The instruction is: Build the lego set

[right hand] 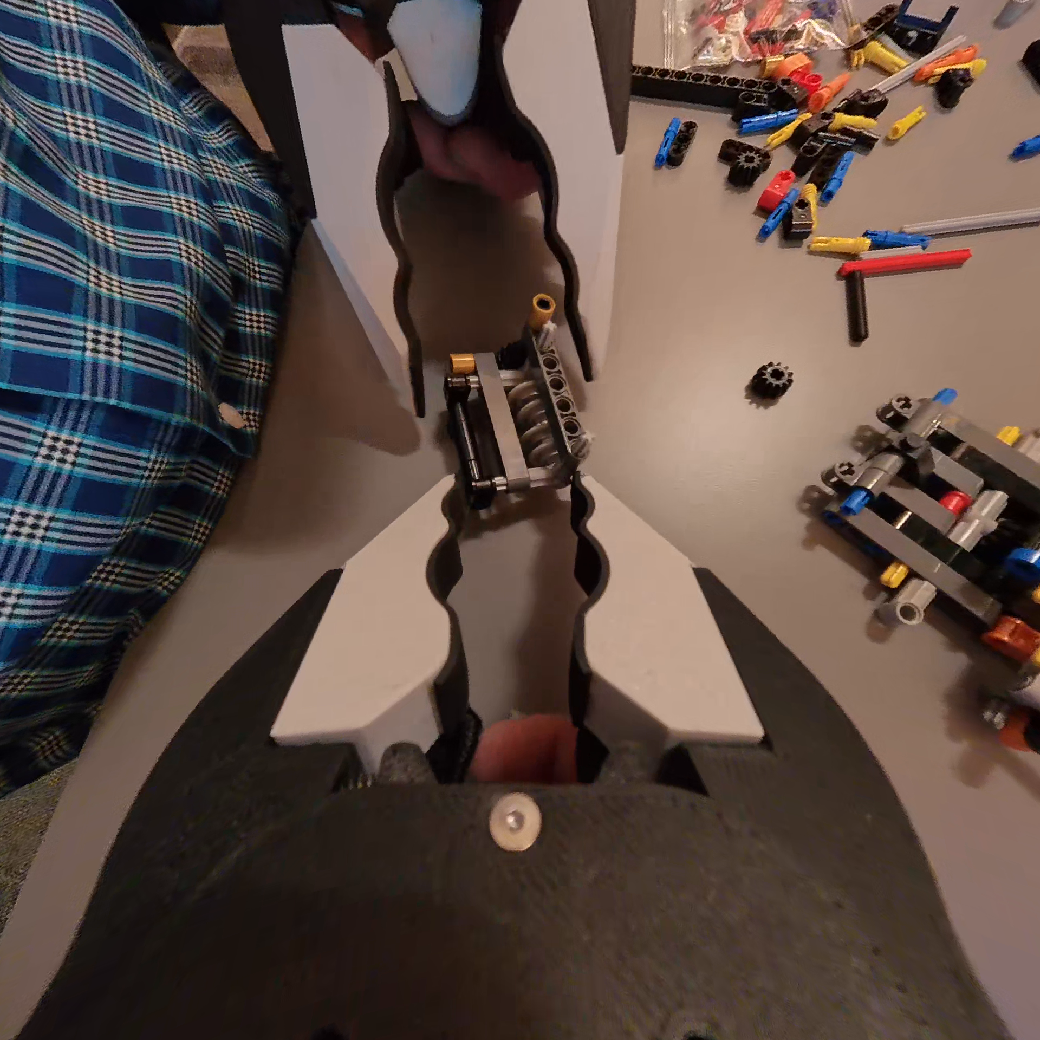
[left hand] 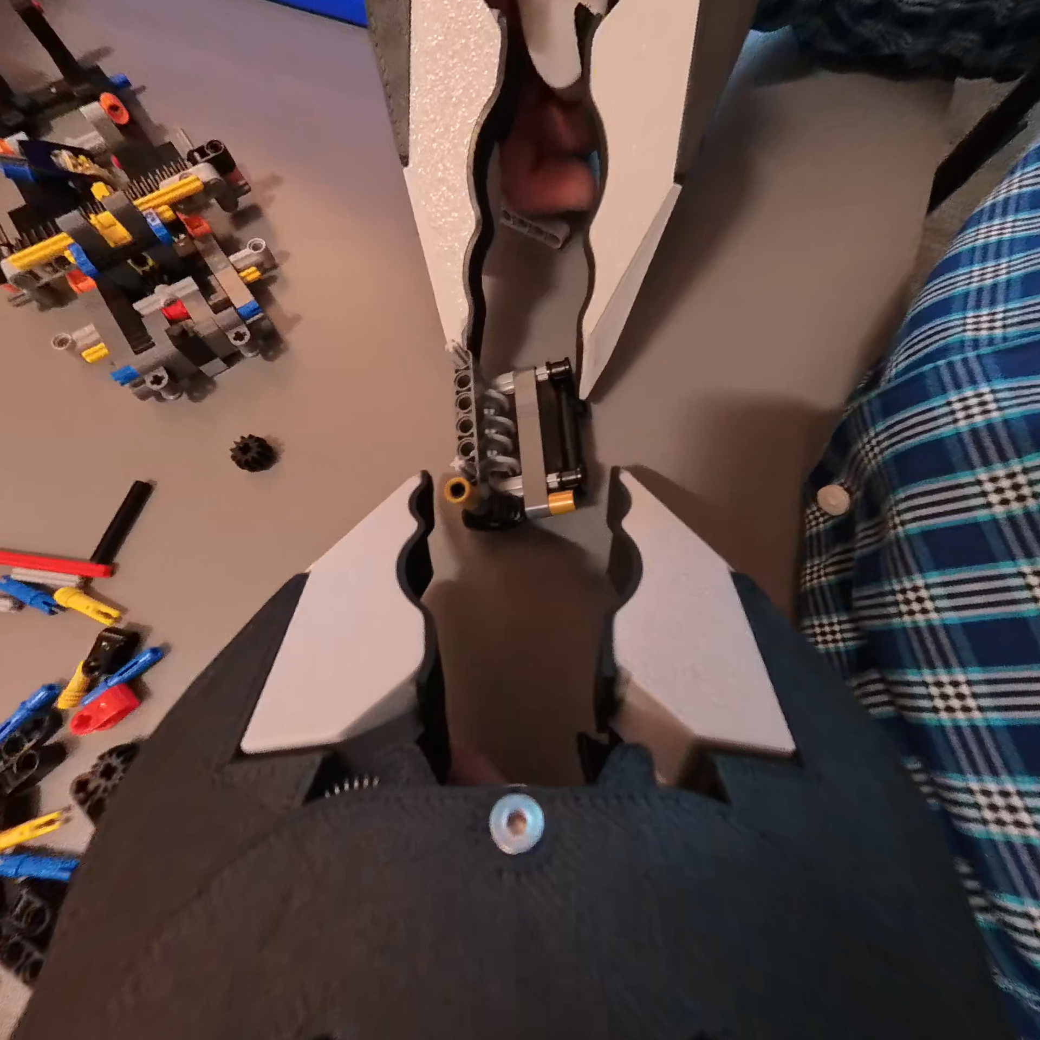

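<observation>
A small lego sub-assembly (left hand: 523, 439) lies on the grey table: a grey holed beam, a grey spring, a grey block, black rods and tan pins. My left gripper (left hand: 520, 484) is open, its fingertips either side of the near end with gaps. My right gripper (right hand: 513, 485) faces it from the opposite side and appears closed on the other end of the sub-assembly (right hand: 506, 427). Each gripper also shows in the other's view: the right gripper (left hand: 526, 368) and the left gripper (right hand: 503, 388).
A large part-built model (left hand: 140, 253) stands left; it also shows in the right wrist view (right hand: 928, 506). A black gear (left hand: 254, 451) lies between it and the grippers. Loose pieces (right hand: 816, 140), a red axle (right hand: 906, 261) and a plastic bag (right hand: 748, 28) lie beyond. A person's plaid shirt (left hand: 928, 506) is beside the table. My left and right fingertips are right by each other. The black gear (left hand: 254, 451) lies around 7 centimeters away from my left fingertips. Look for it in the right wrist view (right hand: 771, 378) too.
</observation>
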Motion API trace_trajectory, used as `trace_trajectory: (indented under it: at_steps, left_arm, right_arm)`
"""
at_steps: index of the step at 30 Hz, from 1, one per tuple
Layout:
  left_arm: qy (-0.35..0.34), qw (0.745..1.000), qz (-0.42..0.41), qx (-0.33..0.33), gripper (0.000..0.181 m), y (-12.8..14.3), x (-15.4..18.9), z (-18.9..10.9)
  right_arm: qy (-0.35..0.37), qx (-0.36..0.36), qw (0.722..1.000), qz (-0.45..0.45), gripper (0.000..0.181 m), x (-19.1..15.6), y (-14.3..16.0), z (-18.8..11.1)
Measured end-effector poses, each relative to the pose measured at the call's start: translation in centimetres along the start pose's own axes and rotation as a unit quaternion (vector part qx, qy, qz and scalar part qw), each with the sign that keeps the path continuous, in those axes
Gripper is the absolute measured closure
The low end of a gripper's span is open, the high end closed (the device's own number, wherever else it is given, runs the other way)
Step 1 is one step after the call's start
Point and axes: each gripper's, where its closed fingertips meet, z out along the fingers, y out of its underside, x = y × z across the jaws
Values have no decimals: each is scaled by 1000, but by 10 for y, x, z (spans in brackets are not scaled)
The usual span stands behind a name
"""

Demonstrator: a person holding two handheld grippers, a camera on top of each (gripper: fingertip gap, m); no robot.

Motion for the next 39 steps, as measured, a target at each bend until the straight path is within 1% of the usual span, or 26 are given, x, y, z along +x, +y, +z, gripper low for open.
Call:
trace_trajectory:
  at_steps: [3, 9, 17, 19, 26, 39]
  left_arm:
    - [-18, 1000, -7, 1, 136, 1, -3, 0]
    - [-11, 1000, -20, 2, 138, 1, -1, 0]
    - [9, 1000, -14, -3, 140, 3, 4, 0]
    - [16, 1000, -6, -4, 140, 3, 6, 0]
    - [33, 999, 8, -4, 139, 3, 9, 0]
    - [55, 998, 19, -7, 141, 3, 13, -1]
  right_arm:
    - [2, -1, 1000, 6, 147, 1, 0, 0]
    - [6, 1, 1000, 3, 148, 1, -2, 1]
    - [-5, 0, 1000, -1, 147, -3, -2, 1]
    - [-7, -1, 1000, -4, 135, -3, -3, 0]
    - [-38, -3, 999, -25, 144, -9, -2, 2]
    - [-59, -6, 998, -27, 147, -13, -1, 2]
